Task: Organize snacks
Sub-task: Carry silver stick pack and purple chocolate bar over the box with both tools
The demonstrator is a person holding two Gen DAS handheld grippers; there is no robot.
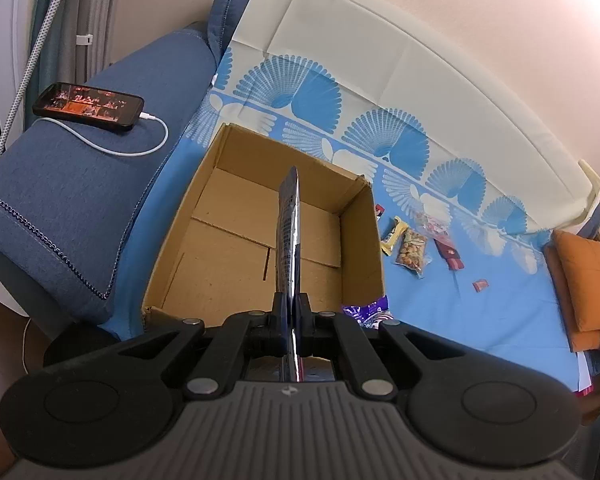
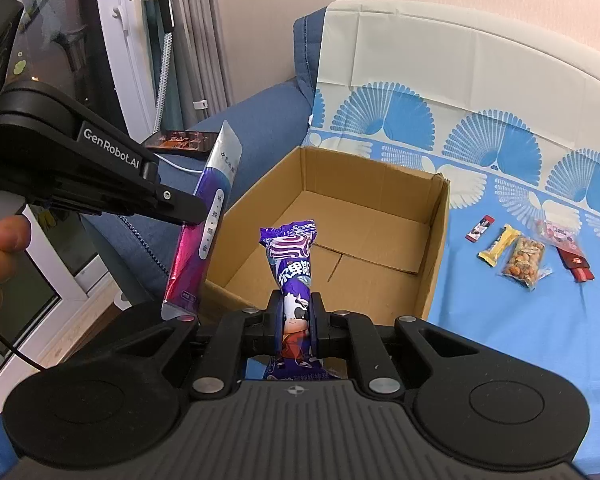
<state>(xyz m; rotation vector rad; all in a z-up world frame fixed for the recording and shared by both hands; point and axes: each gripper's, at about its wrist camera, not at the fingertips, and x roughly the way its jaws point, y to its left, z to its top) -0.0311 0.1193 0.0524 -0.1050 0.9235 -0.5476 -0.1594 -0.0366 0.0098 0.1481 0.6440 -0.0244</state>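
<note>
Both grippers are held over the near edge of an open cardboard box [image 2: 380,216] that sits on a blue patterned cloth [image 2: 520,340] spread across a sofa. The box has nothing in it; its bottom flaps lie bare.

The left gripper [image 1: 291,312] is clamped on a flat foil packet [image 1: 288,232], purple and magenta with a silver top, as the right wrist view shows [image 2: 204,220]. The packet is pinched around its middle, sticking out past the fingertips over the box's near left corner and also trailing back behind them. From the left wrist view it is seen edge-on, a thin strip pointing across the box floor.

The right gripper [image 2: 296,316] is closed on a purple snack bag [image 2: 294,264] printed with a cartoon cow. The pads squeeze its lower half, so the crimped top stands up beyond the fingertips, just over the box's near wall.

To the right of the box, well apart from both grippers, more snacks lie on the cloth: a small red and white packet [image 2: 479,229], a yellow bar [image 2: 499,245], a clear bag of mixed nuts [image 2: 525,262], and a dark red packet [image 2: 577,265]. A phone [image 1: 88,106] with a lit screen charges on the sofa arm [image 1: 60,208] left of the box.
</note>
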